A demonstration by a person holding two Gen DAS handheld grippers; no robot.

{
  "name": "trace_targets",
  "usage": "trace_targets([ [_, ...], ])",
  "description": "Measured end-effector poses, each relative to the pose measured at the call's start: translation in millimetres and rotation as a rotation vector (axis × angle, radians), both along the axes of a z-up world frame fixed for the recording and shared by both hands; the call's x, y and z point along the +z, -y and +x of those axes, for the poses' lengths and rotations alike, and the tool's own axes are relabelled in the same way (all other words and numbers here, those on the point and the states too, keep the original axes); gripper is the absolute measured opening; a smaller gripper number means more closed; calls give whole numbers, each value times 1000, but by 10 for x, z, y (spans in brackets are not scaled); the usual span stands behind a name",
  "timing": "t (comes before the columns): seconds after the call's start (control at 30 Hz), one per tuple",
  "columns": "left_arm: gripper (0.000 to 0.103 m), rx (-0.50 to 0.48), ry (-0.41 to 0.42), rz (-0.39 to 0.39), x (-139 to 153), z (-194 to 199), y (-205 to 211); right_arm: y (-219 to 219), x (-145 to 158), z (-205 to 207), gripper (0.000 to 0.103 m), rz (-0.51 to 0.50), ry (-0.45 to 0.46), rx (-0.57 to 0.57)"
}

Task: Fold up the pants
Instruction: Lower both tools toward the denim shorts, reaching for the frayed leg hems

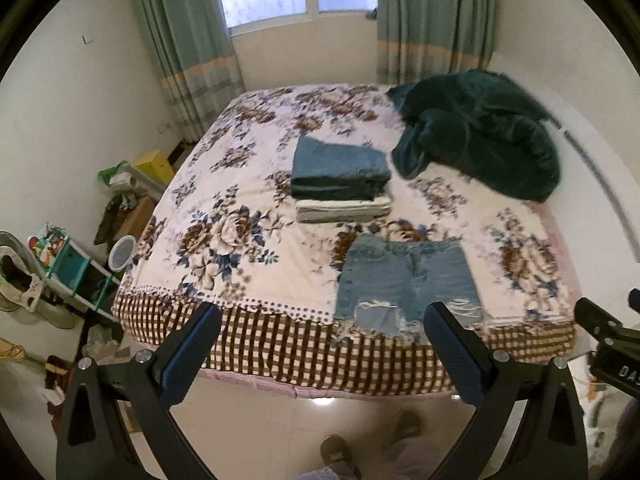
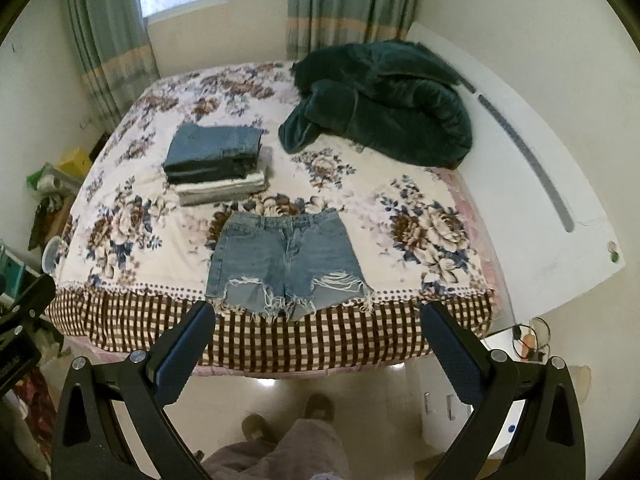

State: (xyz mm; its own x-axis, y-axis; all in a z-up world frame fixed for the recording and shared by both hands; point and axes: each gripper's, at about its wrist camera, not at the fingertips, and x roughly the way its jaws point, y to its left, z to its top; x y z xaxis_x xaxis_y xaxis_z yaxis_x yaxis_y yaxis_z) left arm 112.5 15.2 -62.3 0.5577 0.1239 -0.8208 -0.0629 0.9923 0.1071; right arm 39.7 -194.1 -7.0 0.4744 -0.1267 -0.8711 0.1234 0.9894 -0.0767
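Light blue frayed denim shorts (image 1: 404, 280) (image 2: 286, 264) lie flat near the front edge of the bed, waistband away from me, frayed hems toward me. My left gripper (image 1: 322, 312) is open and empty, held high above the floor in front of the bed, short of the shorts. My right gripper (image 2: 318, 312) is open and empty at about the same height, its fingers framing the hems from a distance. The right gripper's body shows at the right edge of the left wrist view (image 1: 612, 340).
A stack of folded jeans and pale garments (image 1: 340, 184) (image 2: 216, 164) sits behind the shorts. A dark green blanket (image 1: 480, 136) (image 2: 380, 104) is heaped at the back right. The floral bed cover (image 1: 224, 216) spans the bed. Cluttered shelves (image 1: 68, 264) stand left. My feet (image 2: 316, 408) are below.
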Motion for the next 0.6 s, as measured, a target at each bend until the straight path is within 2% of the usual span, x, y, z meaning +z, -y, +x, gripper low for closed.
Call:
trace_targets([
  [0.1,103,30,-33,28,-270,216,111,136,-350,397,103,13,-46,30],
  [0.23,103,102,-99,44,-777,623,338,438,-897,1031,103,51,-111,77],
  [0.33,103,189,-169,49,-1327,1015,622,810,-1459,1616,103,116,-193,127],
  [0.4,103,235,-199,34,-1647,1205,790,1142,-1989,2114,103,160,-286,153],
  [0.47,103,269,-249,1,-2154,1425,1073,1409,-2390,2462,101,217,-337,182],
  [0.53,103,279,-309,-51,-2643,1589,1353,1704,-2845,2816,78,281,-396,205],
  [0.57,103,281,-340,-84,-2897,1665,1512,1848,-3102,3014,56,312,-431,217],
  [0.6,103,280,-366,-120,-3122,1727,1656,1993,-3372,3209,50,320,-468,221],
])
